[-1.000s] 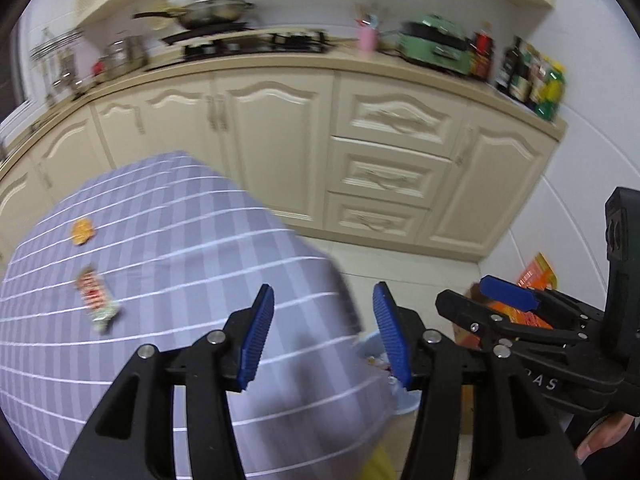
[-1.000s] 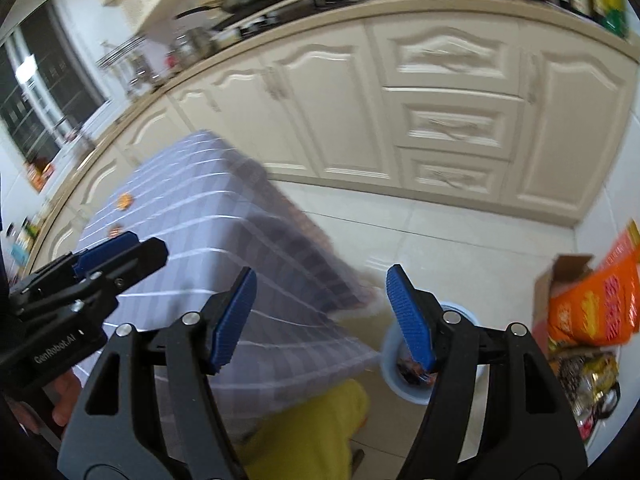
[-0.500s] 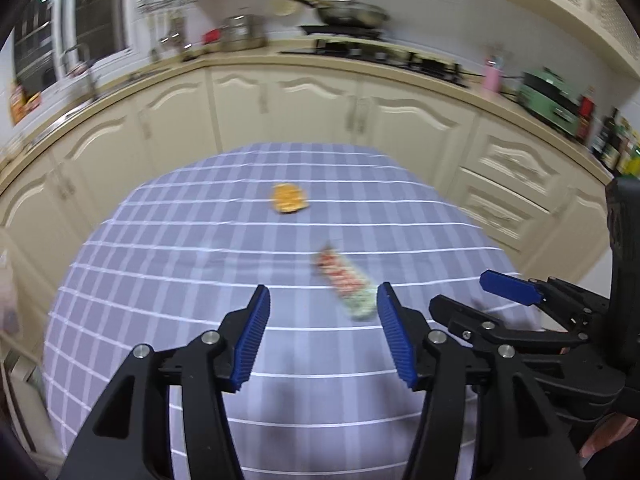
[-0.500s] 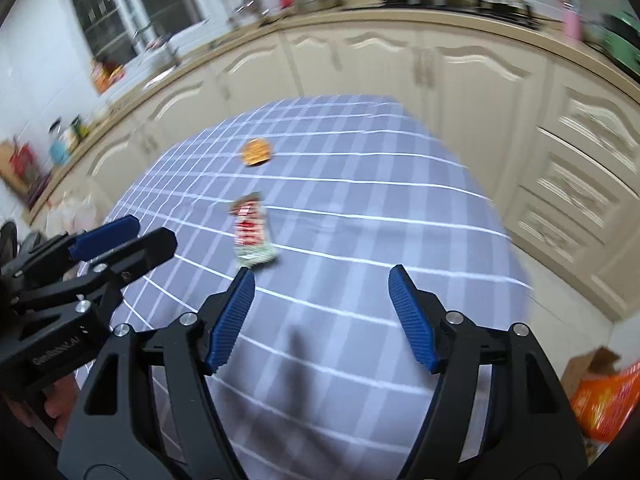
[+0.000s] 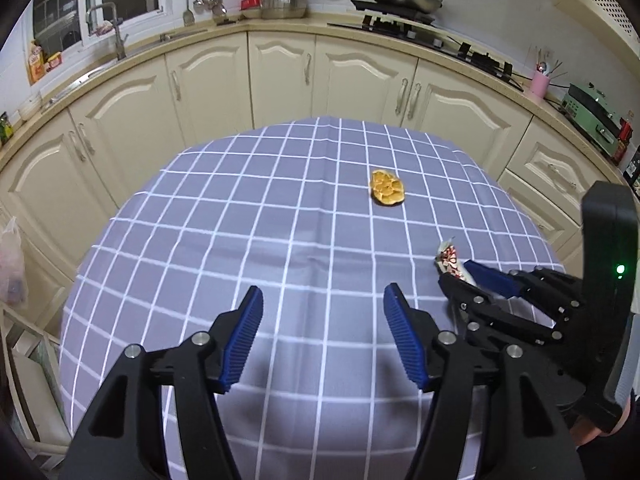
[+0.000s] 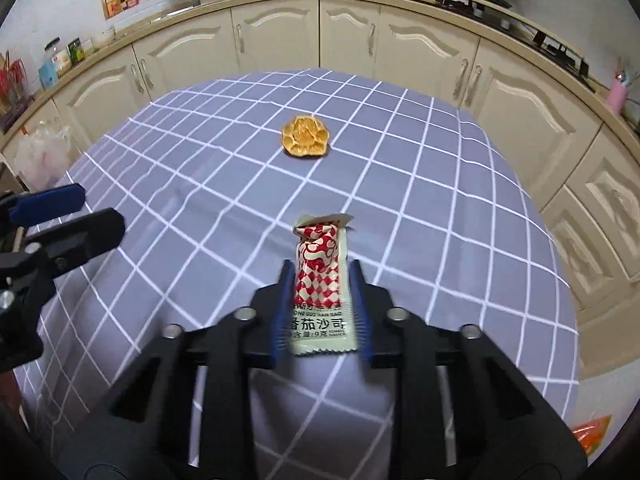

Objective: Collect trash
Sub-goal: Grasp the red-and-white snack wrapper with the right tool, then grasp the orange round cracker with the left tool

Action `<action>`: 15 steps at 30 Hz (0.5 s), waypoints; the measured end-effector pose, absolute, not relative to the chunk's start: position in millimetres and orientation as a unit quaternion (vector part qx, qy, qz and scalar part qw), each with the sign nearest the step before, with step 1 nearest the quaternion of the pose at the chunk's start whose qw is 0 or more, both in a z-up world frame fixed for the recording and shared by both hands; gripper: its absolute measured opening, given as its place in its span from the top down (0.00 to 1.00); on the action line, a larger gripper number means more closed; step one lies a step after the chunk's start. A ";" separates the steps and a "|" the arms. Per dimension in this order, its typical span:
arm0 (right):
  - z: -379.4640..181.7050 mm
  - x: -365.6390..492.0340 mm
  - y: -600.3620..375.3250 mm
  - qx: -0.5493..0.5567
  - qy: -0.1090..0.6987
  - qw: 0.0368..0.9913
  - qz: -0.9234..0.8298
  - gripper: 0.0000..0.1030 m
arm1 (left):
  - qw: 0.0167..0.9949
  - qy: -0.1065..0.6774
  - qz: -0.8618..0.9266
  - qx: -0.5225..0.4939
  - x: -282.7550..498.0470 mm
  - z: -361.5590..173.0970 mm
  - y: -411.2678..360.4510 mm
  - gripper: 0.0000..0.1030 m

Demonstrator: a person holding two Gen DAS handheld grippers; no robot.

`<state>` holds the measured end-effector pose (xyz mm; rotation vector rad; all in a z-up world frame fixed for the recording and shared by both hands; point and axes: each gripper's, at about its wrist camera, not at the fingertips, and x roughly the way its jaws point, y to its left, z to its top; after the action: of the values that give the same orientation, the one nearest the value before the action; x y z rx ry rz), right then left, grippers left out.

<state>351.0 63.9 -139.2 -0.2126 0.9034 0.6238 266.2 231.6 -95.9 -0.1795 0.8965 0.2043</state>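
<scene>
Item 1, nearest: right gripper [image 6: 320,308]. Blue pads drawn in on either long edge of the sauce packet [image 6: 320,280]; they look to be touching it, so read as pinching the packet, though motion blur on the pads leaves the firmness of the hold uncertain. Packet lies flat on the tabletop [image 6: 460,240], red-and-white end pointing away, printed end toward the camera.
Risk: a thin, slick sachet caught only by its edges may buckle, or slide out when lifted. Pads so close to the cloth may also catch a fold of it and drag it.

Item 2: left gripper [image 5: 322,336]. Pads spread wide, nothing between them, hovering over bare checked cloth, beside the right gripper.
Risk: the two tools sit near each other; a careless swing could knock them together.

Item 3, farther: orange peel [image 6: 305,137]. Rests alone toward the tabletop's far side, well apart from the packet, untouched.
Risk: curled and light, likely to skid under a closing pad.

Item 4, farthest: kitchen cabinets [image 6: 276,36], background only.
</scene>
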 end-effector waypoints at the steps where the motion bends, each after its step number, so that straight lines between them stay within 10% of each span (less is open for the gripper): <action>1: -137.9 355.6 59.3 -0.080 0.434 0.844 0.305 0.85 | 0.892 0.434 0.094 -0.087 271.1 -96.2 231.8 0.40; 15: -118.1 408.3 -28.9 0.069 0.424 0.862 0.269 0.87 | 0.890 0.444 0.079 -0.065 397.0 -121.8 197.8 0.35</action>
<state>408.3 -28.9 -118.1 0.1452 0.8900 0.5650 397.0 197.8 -121.8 -0.1343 0.9217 0.1648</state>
